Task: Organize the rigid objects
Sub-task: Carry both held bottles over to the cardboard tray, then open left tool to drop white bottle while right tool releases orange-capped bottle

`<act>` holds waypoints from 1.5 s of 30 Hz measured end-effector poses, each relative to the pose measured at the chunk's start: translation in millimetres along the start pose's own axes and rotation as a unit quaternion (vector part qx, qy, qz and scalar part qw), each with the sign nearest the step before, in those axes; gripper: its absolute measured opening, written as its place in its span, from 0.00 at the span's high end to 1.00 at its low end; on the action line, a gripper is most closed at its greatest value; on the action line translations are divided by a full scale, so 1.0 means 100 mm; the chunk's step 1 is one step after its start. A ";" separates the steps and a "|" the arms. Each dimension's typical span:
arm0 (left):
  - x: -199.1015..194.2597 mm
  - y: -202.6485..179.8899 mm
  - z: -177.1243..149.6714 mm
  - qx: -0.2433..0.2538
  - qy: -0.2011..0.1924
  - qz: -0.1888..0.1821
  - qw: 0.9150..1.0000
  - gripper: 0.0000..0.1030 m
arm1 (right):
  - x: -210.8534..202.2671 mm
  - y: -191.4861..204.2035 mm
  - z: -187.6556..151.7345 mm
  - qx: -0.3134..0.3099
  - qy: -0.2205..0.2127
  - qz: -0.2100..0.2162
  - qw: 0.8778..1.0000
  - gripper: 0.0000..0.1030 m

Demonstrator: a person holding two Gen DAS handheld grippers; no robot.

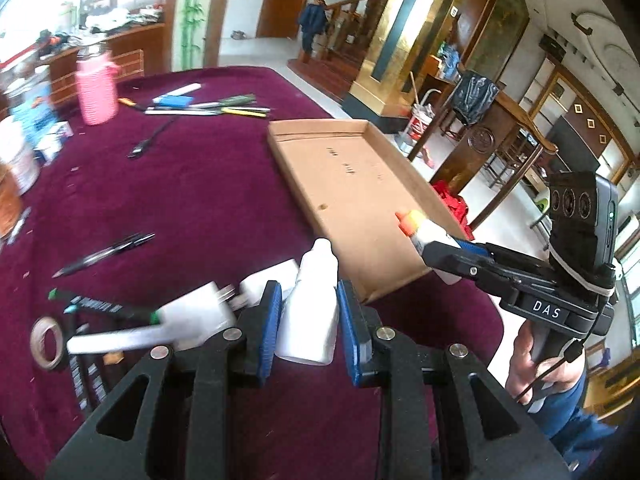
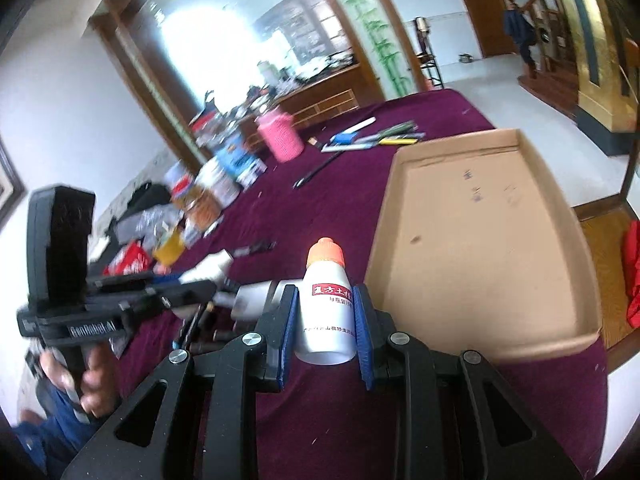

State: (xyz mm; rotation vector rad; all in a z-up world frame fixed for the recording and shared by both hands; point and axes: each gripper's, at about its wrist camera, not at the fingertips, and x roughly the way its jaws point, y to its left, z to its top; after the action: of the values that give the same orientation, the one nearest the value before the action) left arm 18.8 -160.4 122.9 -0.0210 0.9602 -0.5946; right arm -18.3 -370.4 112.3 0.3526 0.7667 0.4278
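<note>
The plain white bottle (image 1: 310, 308) sat between the blue pads (image 1: 270, 326) of the left gripper (image 1: 308, 320), clamped on both sides and held off the table. Its long axis ran along the fingers, narrow white cap pointing forward and a bit up, toward the near corner of the cardboard tray (image 1: 372, 136).

The orange-capped white bottle (image 2: 326, 308) was pinched the same way in the right gripper (image 2: 326, 324), pads pressing on both sides, red-printed label facing the camera. It stood upright in the right wrist view, cap away from the camera. In the left wrist view the cap (image 1: 410, 222) stuck out over the tray's near right part, above the floor of the tray.

The tray lay flat on the maroon tablecloth (image 1: 200, 192), low walls all round, inside bare except a few small marks. Its right long side ran close to the table edge. The cloth just left of the tray was open.

Further left lay a black pen (image 1: 106, 254), a white plug adapter (image 1: 200, 312) and a tape roll (image 1: 48, 342), blurred. At the far side: a pink bottle (image 1: 96, 88) and a cluster of pens and markers (image 1: 208, 106).
</note>
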 end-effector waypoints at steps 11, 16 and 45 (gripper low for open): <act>0.86 -0.41 0.68 -0.005 0.026 -0.001 1.000 0.75 | 0.36 -0.68 0.74 0.078 0.005 -0.038 0.996 0.77; 1.29 -0.36 0.92 -0.032 0.035 0.010 0.999 0.75 | 0.75 -1.00 1.00 0.116 0.024 -0.055 0.991 0.77; 1.97 -0.21 1.00 -0.087 0.036 0.069 0.993 0.76 | 1.83 -1.40 1.34 0.149 0.103 -0.040 0.983 0.77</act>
State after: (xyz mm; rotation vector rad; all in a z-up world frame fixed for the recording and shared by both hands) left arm 170.6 -297.3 36.8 -0.0883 1.0715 -0.3854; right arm 230.3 -420.4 30.8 0.5608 1.0465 0.2762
